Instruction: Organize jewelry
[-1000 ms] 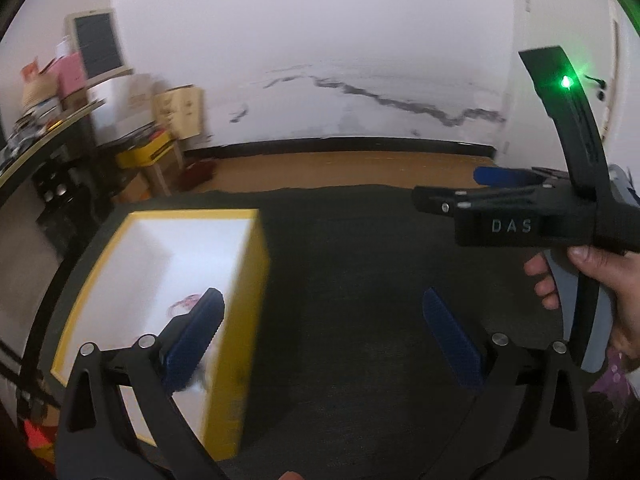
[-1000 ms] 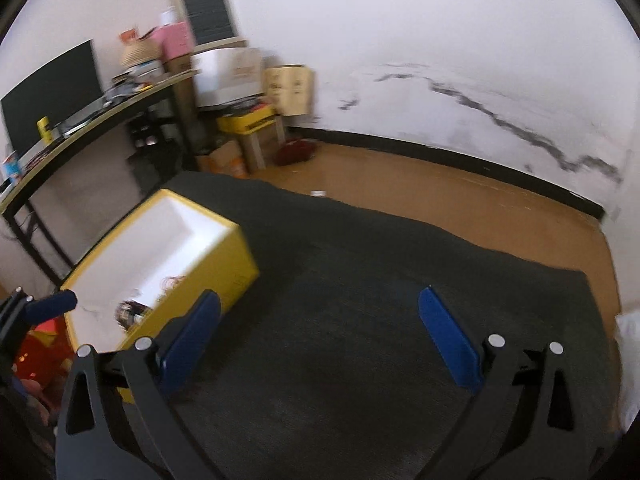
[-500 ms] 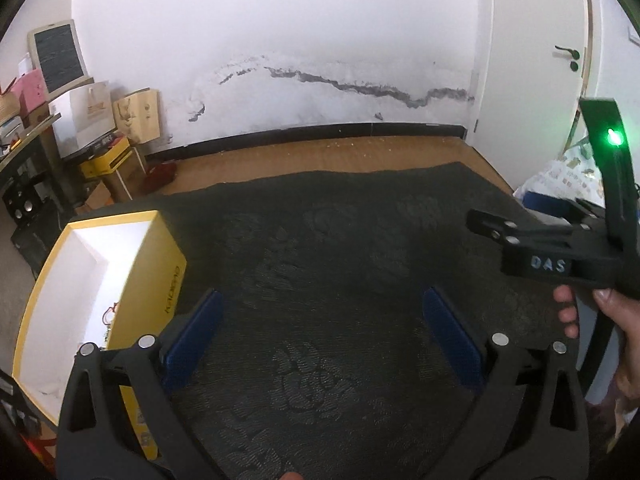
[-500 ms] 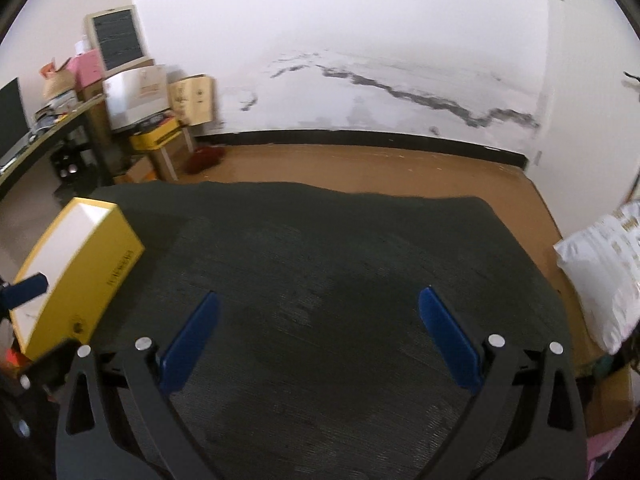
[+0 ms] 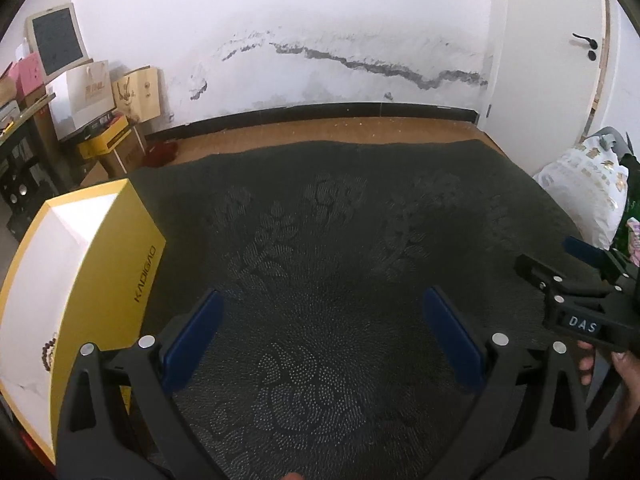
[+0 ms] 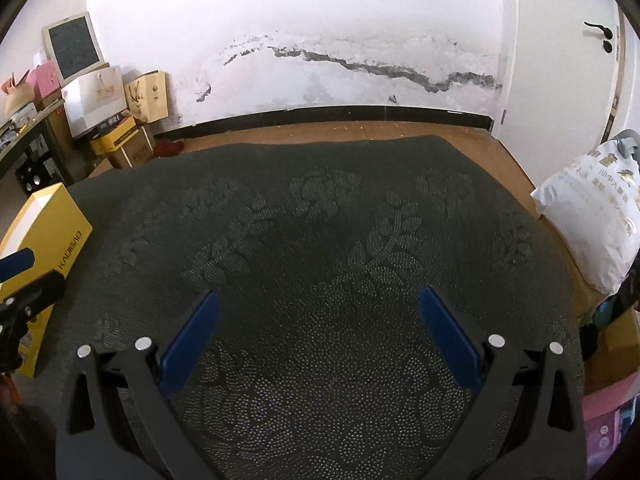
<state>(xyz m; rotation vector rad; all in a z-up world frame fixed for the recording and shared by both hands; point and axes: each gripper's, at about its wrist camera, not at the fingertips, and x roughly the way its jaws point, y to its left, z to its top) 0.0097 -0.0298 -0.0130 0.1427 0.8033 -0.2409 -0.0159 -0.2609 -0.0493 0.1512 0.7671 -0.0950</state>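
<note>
We hold both grippers empty over a dark floral-patterned cloth (image 5: 320,240), the left gripper (image 5: 320,336) and the right gripper (image 6: 318,332) each with blue-padded jaws spread wide apart and nothing between them. The yellow box (image 5: 116,264) — white inside, lettered KADIGAO on its side — sits at the left edge of the cloth, and a beaded bracelet (image 5: 49,354) lies within it near the front wall; whatever else the box holds is hidden from both views. No loose jewelry shows anywhere on the cloth, so we judge the sorting to be at or near its end, with little left but to check for strays out of view. The cloth covers a broad flat surface — whether a bed or a tabletop we cannot tell — with wooden floor (image 6: 340,130) beyond it. The room is plain: a white wall (image 6: 320,20) scarred by a long dark crack (image 6: 384,70), a black baseboard, a door with a dark handle (image 6: 598,38) at right, a white printed bag (image 6: 592,216) beside the cloth, and stacked cartons and gift bags (image 6: 120,104) around a cluttered desk in the left corner.
</note>
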